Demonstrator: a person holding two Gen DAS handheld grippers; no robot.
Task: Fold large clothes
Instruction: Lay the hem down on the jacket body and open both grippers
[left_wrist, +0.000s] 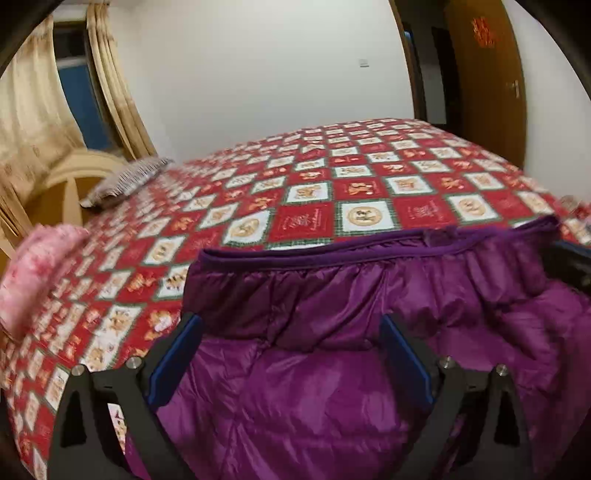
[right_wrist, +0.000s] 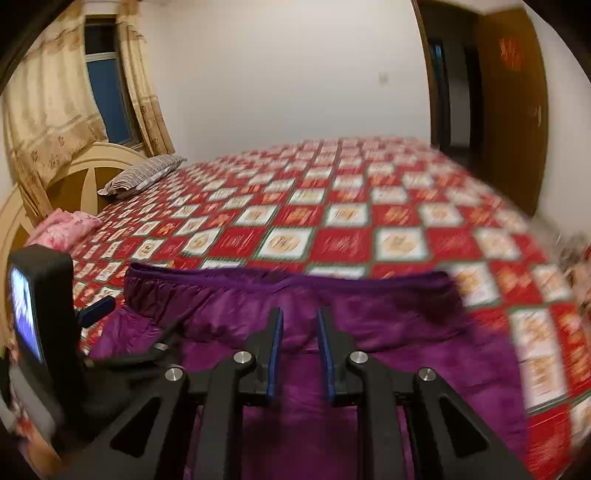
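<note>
The left gripper (left_wrist: 290, 325) points forward with its fingers spread wide. The right gripper (right_wrist: 300, 314) points forward too, its blue-padded fingers (right_wrist: 275, 350) close together with a narrow gap showing between them.

Left wrist view: placed low over the near side of the bed (left_wrist: 369, 177), facing across it toward the white wall (left_wrist: 258, 74); the purple garment (left_wrist: 314, 369) is seen close up.
Right wrist view: placed just beside, facing the same way.
Shared: bed, garment, window (right_wrist: 107, 88), door (right_wrist: 513, 107).
</note>
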